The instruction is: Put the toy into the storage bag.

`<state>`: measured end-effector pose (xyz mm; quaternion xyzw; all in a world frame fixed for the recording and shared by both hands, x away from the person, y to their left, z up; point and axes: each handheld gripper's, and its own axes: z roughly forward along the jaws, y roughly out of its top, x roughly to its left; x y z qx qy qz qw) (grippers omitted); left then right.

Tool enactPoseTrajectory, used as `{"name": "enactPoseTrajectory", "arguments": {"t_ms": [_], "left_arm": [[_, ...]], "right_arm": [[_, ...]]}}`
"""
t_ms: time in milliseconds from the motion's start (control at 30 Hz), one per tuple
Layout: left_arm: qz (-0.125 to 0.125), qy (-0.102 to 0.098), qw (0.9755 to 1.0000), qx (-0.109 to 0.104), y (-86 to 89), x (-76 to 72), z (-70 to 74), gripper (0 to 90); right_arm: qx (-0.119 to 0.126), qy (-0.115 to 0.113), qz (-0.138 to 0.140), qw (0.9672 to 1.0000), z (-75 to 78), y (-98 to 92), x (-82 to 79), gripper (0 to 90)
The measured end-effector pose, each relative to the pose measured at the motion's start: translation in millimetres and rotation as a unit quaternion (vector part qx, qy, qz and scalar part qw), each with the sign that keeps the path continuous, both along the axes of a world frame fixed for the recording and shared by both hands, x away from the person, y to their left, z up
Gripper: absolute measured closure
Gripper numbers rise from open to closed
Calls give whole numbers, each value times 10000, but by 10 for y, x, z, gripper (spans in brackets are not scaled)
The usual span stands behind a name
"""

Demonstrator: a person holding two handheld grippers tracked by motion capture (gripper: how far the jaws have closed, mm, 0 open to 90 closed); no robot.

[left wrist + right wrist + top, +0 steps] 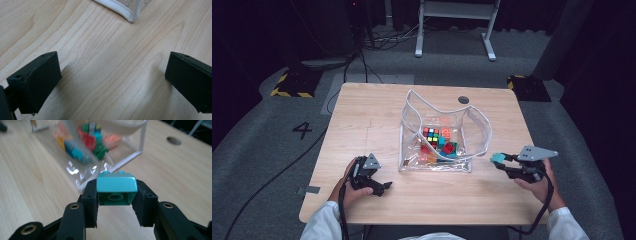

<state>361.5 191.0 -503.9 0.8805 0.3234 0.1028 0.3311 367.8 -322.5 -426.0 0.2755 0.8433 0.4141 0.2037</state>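
High view. The right claw [498, 161] is held above the surface [372, 120], to the right of the clear bag [412, 145], tips pointing left toward the bag. A teal brick [497, 159] sits at its tips, clamped between the two jaws and clear of the surface. The brick is near the bag's right lower corner but apart from it. The left claw [386, 186] rests low on the surface to the left of the bag's near edge, held by the person's left hand [349, 187]. Inside the bag lie a puzzle cube [431, 135] and several coloured bricks [446, 149], well ahead of the right claw's tips and to their left.

Left gripper view. The left claw [112, 82] stands wide apart, with bare wood grain between the jaws and nothing held. A white-edged corner of the clear bag [130, 15] lies ahead of the jaws, beyond their reach and not touching either one.

Right gripper view. The right claw [116, 202] is clamped on the teal brick [116, 186], one jaw pressed on each side face. The brick is held with its hollow underside turned toward the camera and its studs facing away. Directly ahead of the brick is the clear bag [140, 147], its contents blurred but showing red, green, teal and orange pieces. A round hole [173, 140] in the surface lies ahead and to the right of the claw.
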Motion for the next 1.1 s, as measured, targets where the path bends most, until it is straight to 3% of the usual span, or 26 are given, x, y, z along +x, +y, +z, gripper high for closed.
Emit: {"name": "enactPoseTrajectory", "arguments": {"t_ms": [67, 267, 367, 633, 733, 1100], "left_arm": [[2, 1, 10000, 0, 0, 0, 0, 4], [2, 2, 10000, -2, 0, 0, 0, 4], [2, 0, 10000, 0, 0, 0, 0, 4], [3, 0, 10000, 0, 0, 0, 0, 4], [3, 2, 10000, -1, -1, 0, 0, 4], [-1, 5, 10000, 5, 0, 0, 1, 4]], "right_arm": [[169, -74, -68, 9998, 103, -65, 58, 595], [192, -320, -290, 9989, 374, -160, 233, 594], [358, -321, -336, 9983, 482, -159, 302, 594], [360, -573, -435, 9968, 798, -103, 485, 594], [474, -561, -469, 9962, 885, -100, 550, 594], [492, -696, -460, 9953, 1129, 40, 762, 594]]}}
